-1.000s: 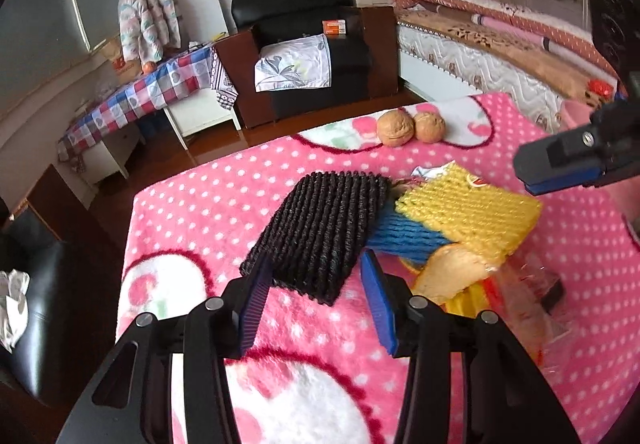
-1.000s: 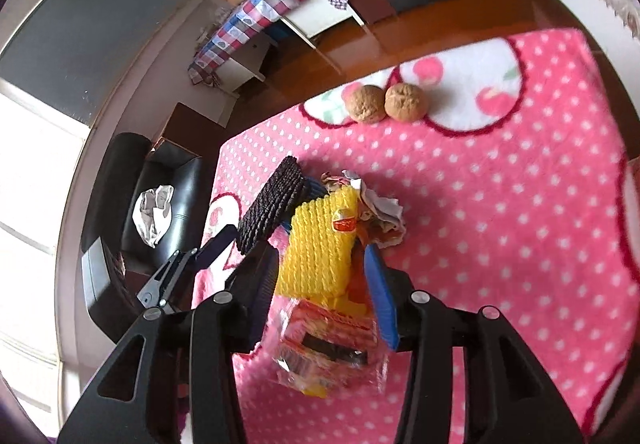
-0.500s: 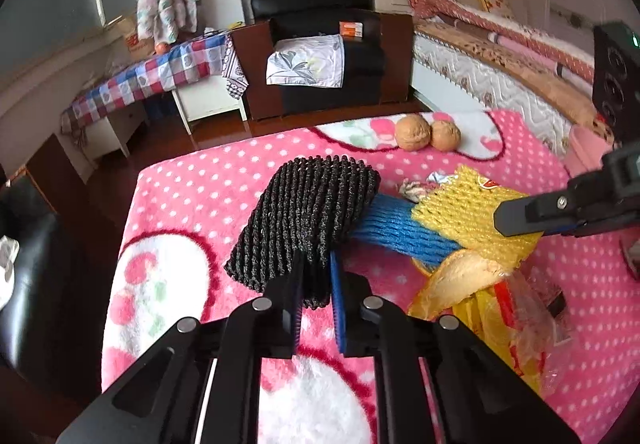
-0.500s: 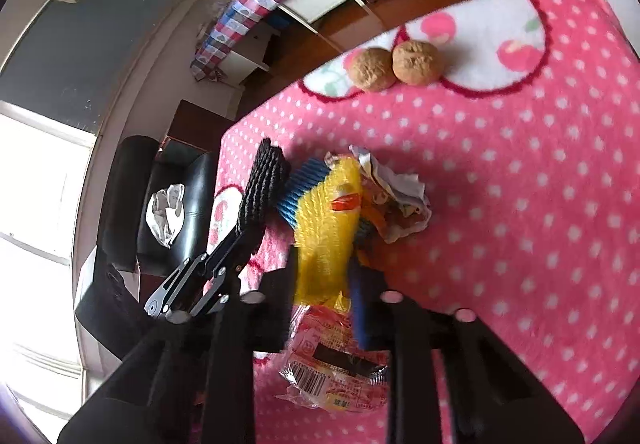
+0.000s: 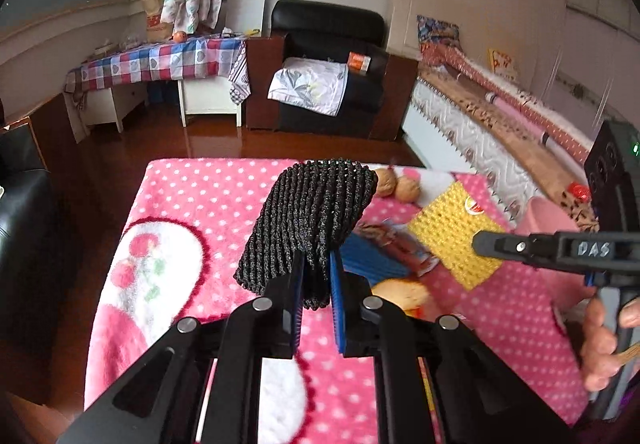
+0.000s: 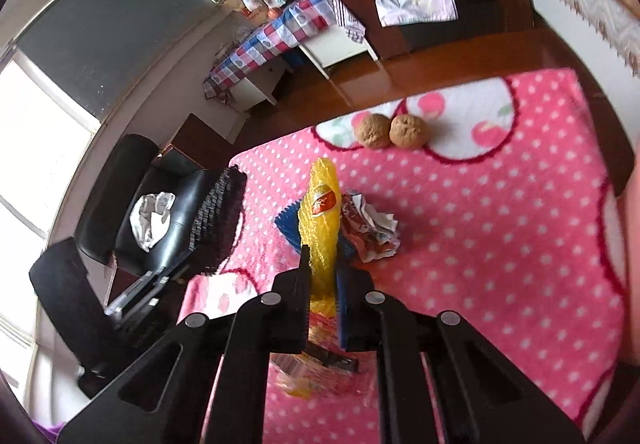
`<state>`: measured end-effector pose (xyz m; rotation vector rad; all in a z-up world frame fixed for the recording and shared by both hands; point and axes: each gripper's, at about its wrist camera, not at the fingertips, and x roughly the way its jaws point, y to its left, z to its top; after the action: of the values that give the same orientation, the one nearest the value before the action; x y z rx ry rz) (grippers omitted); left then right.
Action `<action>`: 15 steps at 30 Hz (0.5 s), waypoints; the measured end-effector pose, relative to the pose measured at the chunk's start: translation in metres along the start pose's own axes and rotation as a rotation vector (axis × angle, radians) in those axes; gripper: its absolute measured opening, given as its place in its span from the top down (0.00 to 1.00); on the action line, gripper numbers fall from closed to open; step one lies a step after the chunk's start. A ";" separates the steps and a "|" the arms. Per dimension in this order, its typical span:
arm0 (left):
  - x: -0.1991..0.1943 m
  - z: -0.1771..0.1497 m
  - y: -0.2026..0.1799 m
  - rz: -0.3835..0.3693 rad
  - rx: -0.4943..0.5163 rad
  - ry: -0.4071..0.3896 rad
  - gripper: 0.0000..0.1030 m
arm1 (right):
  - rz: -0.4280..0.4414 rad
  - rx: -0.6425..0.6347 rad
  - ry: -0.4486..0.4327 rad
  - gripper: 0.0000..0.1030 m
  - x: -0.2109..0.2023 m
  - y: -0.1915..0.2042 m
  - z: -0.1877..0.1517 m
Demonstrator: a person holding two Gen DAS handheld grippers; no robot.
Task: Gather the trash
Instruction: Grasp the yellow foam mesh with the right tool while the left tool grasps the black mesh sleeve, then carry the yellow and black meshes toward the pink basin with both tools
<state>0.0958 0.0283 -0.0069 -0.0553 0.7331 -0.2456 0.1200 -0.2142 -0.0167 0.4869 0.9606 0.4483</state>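
Since a second ago both grippers have closed: the left gripper (image 5: 316, 280) clamps the black foam net (image 5: 310, 230), the right gripper (image 6: 323, 286) the yellow foam net (image 6: 320, 222) (long axis pointing away from the fingers), both raised over the pink blanket (image 6: 500, 211), lower ends hidden.

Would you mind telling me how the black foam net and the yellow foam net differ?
The black foam net is dark and unlabelled; the yellow foam net carries an orange sticker. The left gripper pinches the black one, the right gripper the yellow. Both are ribbed mesh sleeves, clamped at one end.
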 end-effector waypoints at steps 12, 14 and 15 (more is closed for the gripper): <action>-0.028 -0.002 -0.032 -0.064 -0.051 -0.020 0.89 | -0.099 -0.115 -0.110 0.90 -0.039 -0.002 -0.017; -0.030 -0.003 -0.037 -0.071 -0.056 -0.021 0.89 | -0.107 -0.122 -0.127 0.90 -0.045 -0.006 -0.020; -0.030 -0.003 -0.041 -0.073 -0.057 -0.021 0.89 | -0.111 -0.125 -0.134 0.90 -0.047 -0.006 -0.021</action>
<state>0.0640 -0.0037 0.0160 -0.1387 0.7177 -0.2929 0.0797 -0.2414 0.0003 0.3441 0.8207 0.3679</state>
